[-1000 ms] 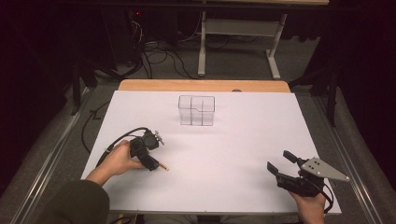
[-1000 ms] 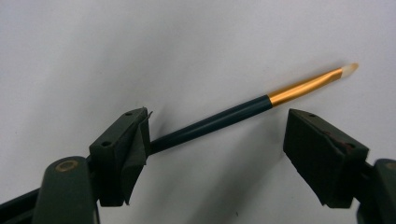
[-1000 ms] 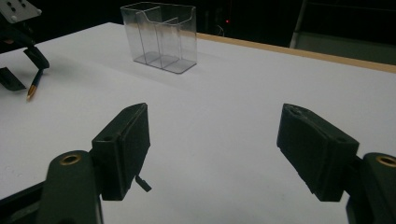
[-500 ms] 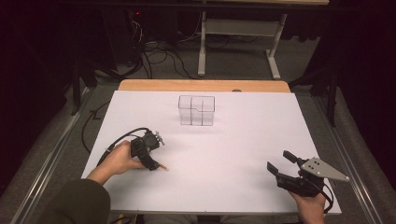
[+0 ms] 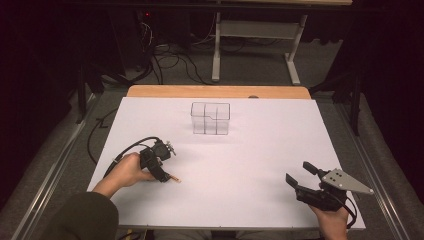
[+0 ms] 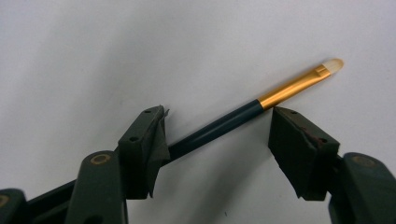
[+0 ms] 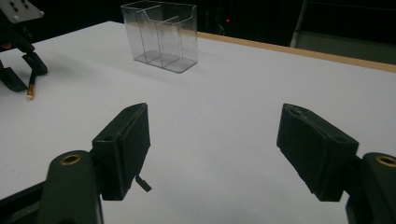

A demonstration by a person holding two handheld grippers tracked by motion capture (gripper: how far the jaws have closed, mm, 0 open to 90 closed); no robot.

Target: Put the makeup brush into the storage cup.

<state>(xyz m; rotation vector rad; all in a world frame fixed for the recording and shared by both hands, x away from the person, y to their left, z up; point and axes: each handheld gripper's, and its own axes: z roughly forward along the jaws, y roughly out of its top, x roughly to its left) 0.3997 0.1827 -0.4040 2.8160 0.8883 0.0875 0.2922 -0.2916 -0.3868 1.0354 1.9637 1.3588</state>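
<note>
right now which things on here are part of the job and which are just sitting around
In the job:
- brush, lying on the table between the open jaws of the left gripper
- clear divided holder, probably where it goes

Just about:
- right gripper, open, idle
- cables on the floor behind
- table itself

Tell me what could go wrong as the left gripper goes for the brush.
1. The left gripper is open around the brush, which lies slantwise and touches one pad only; shutting may roll or pivot it away.
2. The brush lies flat on the table, so the pads might scrape the surface or slip over the thin handle.
3. The clear organizer looks light; a tilted brush could tip it.
</note>
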